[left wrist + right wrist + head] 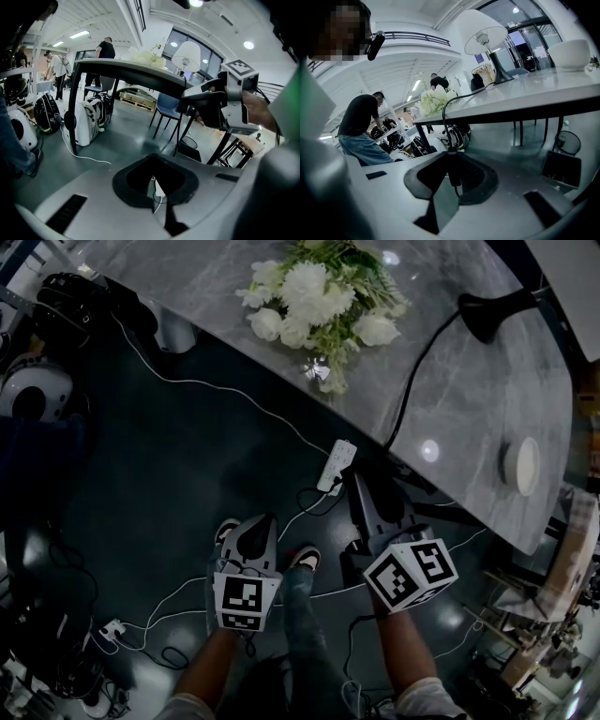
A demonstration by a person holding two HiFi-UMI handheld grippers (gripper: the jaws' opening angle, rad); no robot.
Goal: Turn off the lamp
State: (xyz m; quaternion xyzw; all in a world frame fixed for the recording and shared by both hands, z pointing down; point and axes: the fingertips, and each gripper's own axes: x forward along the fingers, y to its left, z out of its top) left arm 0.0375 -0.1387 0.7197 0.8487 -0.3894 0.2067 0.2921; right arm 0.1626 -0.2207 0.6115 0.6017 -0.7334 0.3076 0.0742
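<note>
Pinching the cord switch (pixel 452 169) beneath the table (pixel 534 99), the right tool (pixel 357 482), lamp (pixel 483 35) above.

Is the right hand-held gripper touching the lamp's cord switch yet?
Cannot tell. The right gripper view shows the cord switch between the jaws of the right hand-held gripper, but both look dark and merge.

Seen from the head, the table (pixel 487 418) edge hides where the lamp (pixel 487 313) cord (pixel 412 381) drops toward the right gripper (pixel 359 486). The lamp itself is a dark silhouette. In the right gripper view, the cord switch (pixel 452 171) is a dark lump, its button indistinguishable.
</note>
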